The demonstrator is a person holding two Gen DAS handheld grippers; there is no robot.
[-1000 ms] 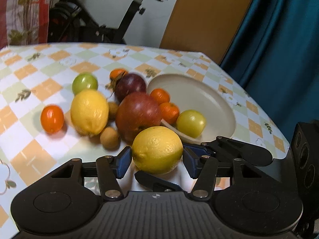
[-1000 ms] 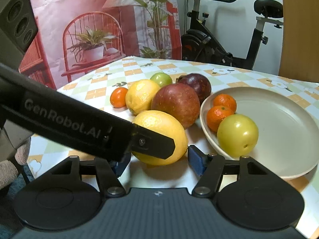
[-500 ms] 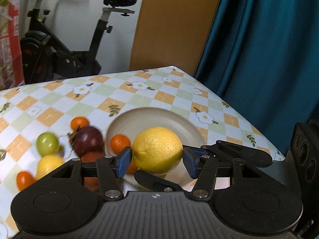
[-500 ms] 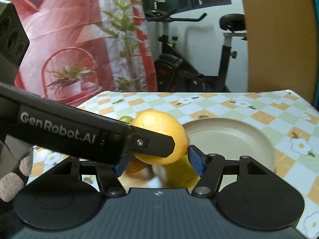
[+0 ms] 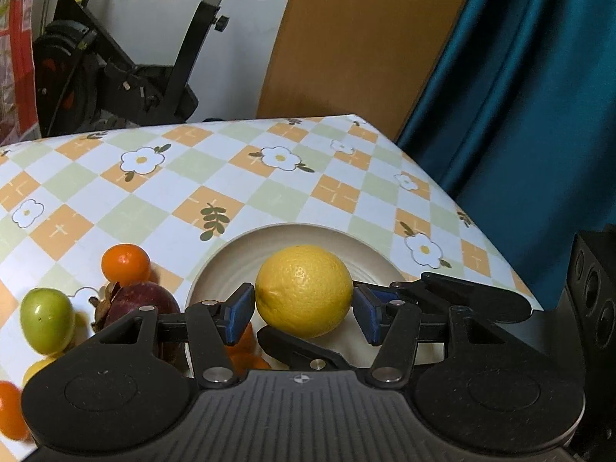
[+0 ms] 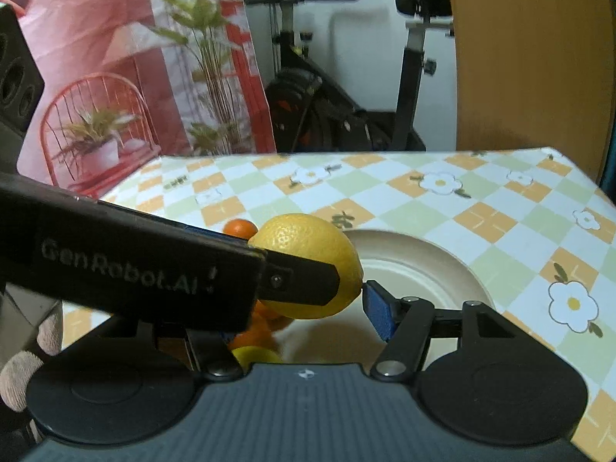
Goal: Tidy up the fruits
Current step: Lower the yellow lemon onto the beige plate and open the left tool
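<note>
A yellow lemon (image 5: 304, 290) hangs in the air above the cream plate (image 5: 308, 231). My left gripper (image 5: 304, 313) is shut on it, its blue pads pressing the left and right sides. The right gripper's black fingers (image 5: 300, 346) cross under and behind the fruit. In the right wrist view the lemon (image 6: 304, 238) sits over the plate (image 6: 423, 269), with my right gripper (image 6: 304, 319) shut on it. Its right pad touches the lemon's tip. The left pad is hidden behind the left gripper's finger (image 6: 154, 265).
On the checked tablecloth left of the plate lie a mandarin (image 5: 125, 265), a green fruit (image 5: 46, 319) and a dark purple fruit (image 5: 142, 300). Mandarins (image 6: 265, 327) rest in the plate's near side. A gloved hand (image 6: 23, 369) shows at lower left. The table edge (image 5: 462, 200) runs close on the right.
Both grippers have lifted the lemon off the table beside the fruit pile and carried it rightward over the plate. The grip on it looks unchanged.
</note>
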